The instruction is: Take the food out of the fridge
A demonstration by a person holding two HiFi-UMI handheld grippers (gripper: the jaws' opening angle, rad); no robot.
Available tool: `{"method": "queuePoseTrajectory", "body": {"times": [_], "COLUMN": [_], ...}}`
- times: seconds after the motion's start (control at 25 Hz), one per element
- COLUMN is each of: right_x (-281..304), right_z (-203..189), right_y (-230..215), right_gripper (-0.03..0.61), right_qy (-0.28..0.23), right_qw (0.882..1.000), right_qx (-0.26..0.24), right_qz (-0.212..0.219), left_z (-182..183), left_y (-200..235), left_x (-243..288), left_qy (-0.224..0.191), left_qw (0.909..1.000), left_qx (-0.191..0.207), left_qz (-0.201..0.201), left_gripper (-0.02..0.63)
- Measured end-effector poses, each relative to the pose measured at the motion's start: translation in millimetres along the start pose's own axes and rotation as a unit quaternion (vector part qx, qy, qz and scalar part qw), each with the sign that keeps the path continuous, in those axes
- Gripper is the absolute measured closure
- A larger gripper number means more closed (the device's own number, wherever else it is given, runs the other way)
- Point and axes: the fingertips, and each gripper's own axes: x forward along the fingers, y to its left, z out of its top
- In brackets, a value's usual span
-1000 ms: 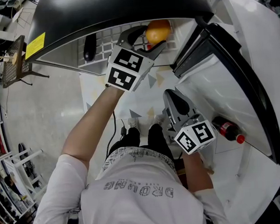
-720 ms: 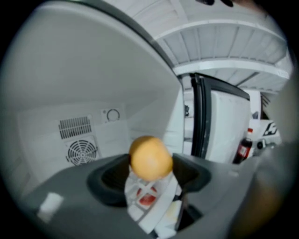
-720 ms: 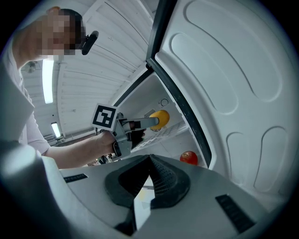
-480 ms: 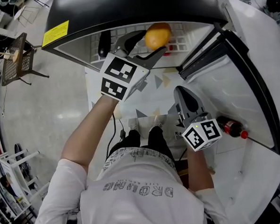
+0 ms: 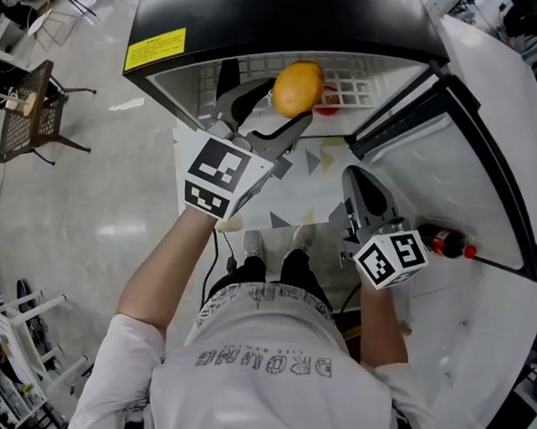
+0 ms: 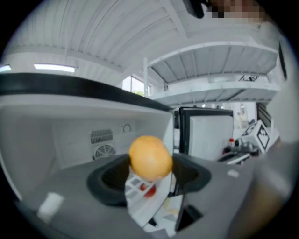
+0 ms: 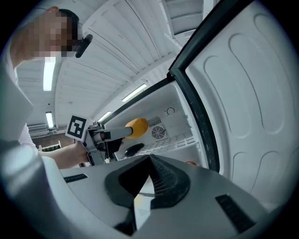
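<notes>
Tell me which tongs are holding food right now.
The left tongs, clamped on the orange; the right tongs are shut with nothing between them.

Item count: one orange fruit [image 5: 298, 88], one dark oblong item [image 5: 227, 78] at its 9 o'clock, one red item [image 5: 327, 99] at its 4 o'clock. One red-capped bottle [image 5: 444, 242] at 5 o'clock. One fridge [image 5: 284, 18].

White T-shirt [image 5: 262, 404] — grey lettering [image 5: 264, 364], dark trousers [image 5: 265, 274]

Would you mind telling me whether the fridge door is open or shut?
Open: the fridge door stands swung wide to the right, and the white wire shelf inside shows.
</notes>
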Motion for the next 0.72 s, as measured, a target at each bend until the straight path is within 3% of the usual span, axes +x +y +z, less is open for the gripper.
{"method": "queuePoseTrajectory", "body": {"times": [0.32,0.72], "right_x": [3,6], "right_z": [6,10], "right_y": [24,44], "right_gripper": [0.577,0.577], "right_qy": [-0.006,-0.009], "right_qw": [1.000,0.999], "right_qx": [-0.020,-0.034], "right_qz": [-0.007,-0.011], "left_z": [-6,-23], "left_y": [-2,-1], "left_x": [-43,-82], "left_qy": [-0.021,-0.040], "left_qw": [0.9993,0.9983], "left_qx": [-0.017,-0.031], "left_qz": [-0.024,-0.027], "left_gripper": [0.319,0.319]}}
